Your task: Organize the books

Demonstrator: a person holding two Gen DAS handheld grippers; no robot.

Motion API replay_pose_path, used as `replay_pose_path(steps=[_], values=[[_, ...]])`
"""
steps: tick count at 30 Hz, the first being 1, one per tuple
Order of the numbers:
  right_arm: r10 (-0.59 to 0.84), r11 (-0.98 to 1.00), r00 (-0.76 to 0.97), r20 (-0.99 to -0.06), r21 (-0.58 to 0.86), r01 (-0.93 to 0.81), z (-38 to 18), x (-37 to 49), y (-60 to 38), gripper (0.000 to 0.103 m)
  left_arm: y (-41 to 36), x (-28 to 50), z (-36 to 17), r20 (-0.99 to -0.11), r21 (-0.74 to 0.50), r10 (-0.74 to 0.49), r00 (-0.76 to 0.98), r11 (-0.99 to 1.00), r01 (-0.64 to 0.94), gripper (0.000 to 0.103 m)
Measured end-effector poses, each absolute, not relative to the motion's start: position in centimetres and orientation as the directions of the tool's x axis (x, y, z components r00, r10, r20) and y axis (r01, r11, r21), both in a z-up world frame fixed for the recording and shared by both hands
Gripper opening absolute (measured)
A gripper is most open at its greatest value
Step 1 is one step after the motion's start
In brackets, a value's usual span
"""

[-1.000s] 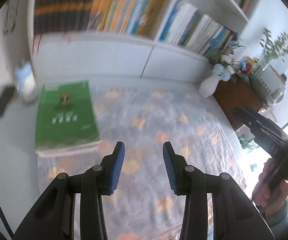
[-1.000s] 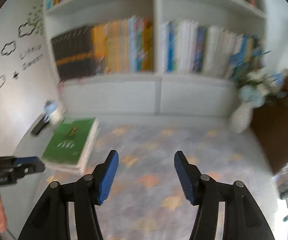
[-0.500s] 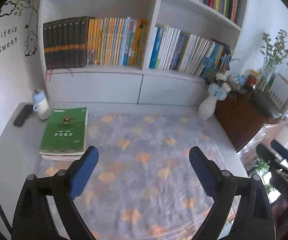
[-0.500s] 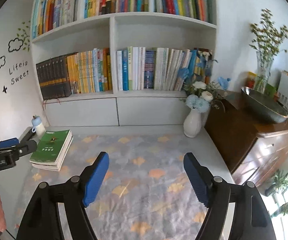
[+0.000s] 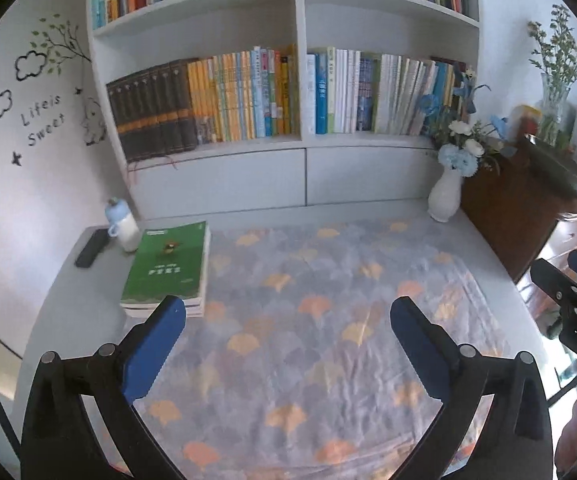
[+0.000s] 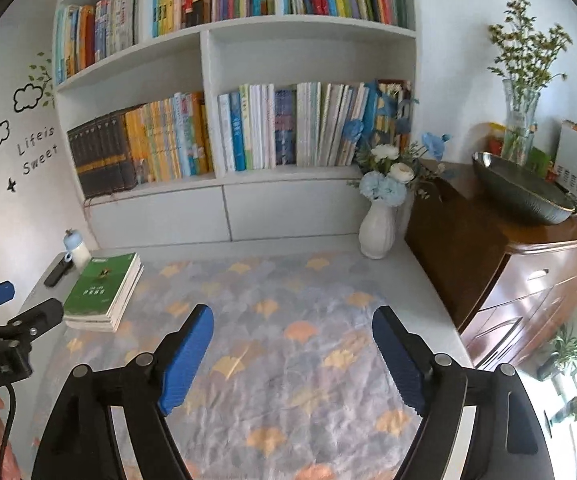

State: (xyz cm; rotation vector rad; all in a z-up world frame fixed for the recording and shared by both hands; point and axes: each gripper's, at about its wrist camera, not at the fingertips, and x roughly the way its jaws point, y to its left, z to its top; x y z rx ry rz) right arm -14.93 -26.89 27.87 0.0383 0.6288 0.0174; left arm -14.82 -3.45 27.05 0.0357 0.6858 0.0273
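Both claws had pulled back from the green book [image 5: 166,266]; left claw [image 5: 288,322] and right claw [image 6: 292,330] had just been opening, wide and empty.

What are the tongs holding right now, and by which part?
Nothing. The left tongs and right tongs have just been opening and stand empty over the patterned cloth; the green book lies untouched on its stack.

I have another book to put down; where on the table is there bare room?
The patterned cloth lies bare from the green book stack across to the white vase. The left corner is crowded: bottle, black remote, stack.
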Motion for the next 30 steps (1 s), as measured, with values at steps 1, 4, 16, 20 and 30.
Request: replay_pose_path(steps=[1,4,16,20,30], values=[[0.031,0.999,0.808,-0.589,0.042,-0.007,27.8,-15.0,-26.8,0.08,-3.5,-14.9,27.2,-0.627,0.045,0.038,0.778,0.999,-0.012,0.102],[0.055,0.998,0.807,-0.588,0.057,-0.026,27.8,-14.9,-26.8,0.08,-3.2,-14.7,27.1,-0.639,0.008,0.008,0.769,1.0,-0.004,0.102],[0.067,0.997,0.785,-0.616,0.068,-0.032,26.6,-13.3,-26.6,0.08,-1.3,-13.4,26.6,-0.623,0.026,0.115,0.774,0.992,-0.127,0.102],[-0.001,0.999,0.789,-0.614,0.025,0.02,26.4,-12.8,-26.2,0.08,-0.7,-13.3,27.5,-0.582,-0.009,0.103,0.806,0.991,-0.134,0.102],[0.031,0.998,0.783,-0.621,0.056,0.005,26.3,-11.6,-26.8,0.08,-2.7,-11.0,28.1,-0.611,0.12,0.167,0.774,0.986,-0.118,0.102]])
